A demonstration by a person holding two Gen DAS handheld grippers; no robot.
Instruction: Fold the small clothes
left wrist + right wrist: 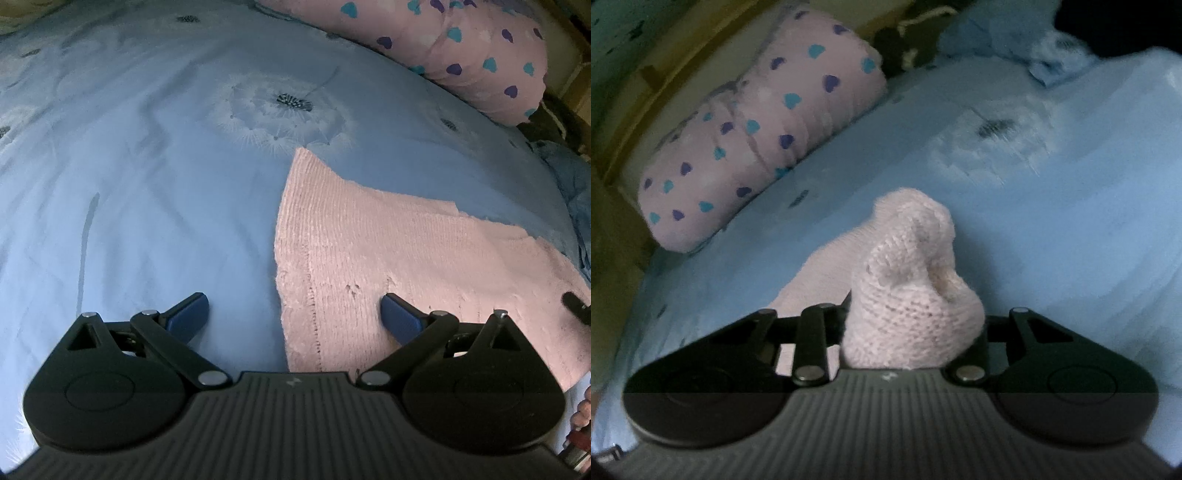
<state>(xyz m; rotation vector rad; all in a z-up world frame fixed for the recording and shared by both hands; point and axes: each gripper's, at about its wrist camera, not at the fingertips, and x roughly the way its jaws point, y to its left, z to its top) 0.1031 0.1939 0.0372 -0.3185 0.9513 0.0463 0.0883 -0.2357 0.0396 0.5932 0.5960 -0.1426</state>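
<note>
A small pink knitted garment (388, 251) lies flat on the light blue bed sheet (147, 184), right of centre in the left wrist view. My left gripper (294, 314) is open just above the sheet, straddling the garment's left edge; its right blue fingertip (400, 317) is over the knit, its left one (188, 314) over bare sheet. My right gripper (912, 321) is shut on a bunched part of the pink garment (908, 280), lifted off the bed; the knit hides its fingertips. The view is blurred.
A pink pillow with blue and purple hearts (461, 48) lies at the far side of the bed, also in the right wrist view (757, 140). The sheet has dandelion prints (288, 107). Crumpled blue fabric (569, 177) sits at the right edge.
</note>
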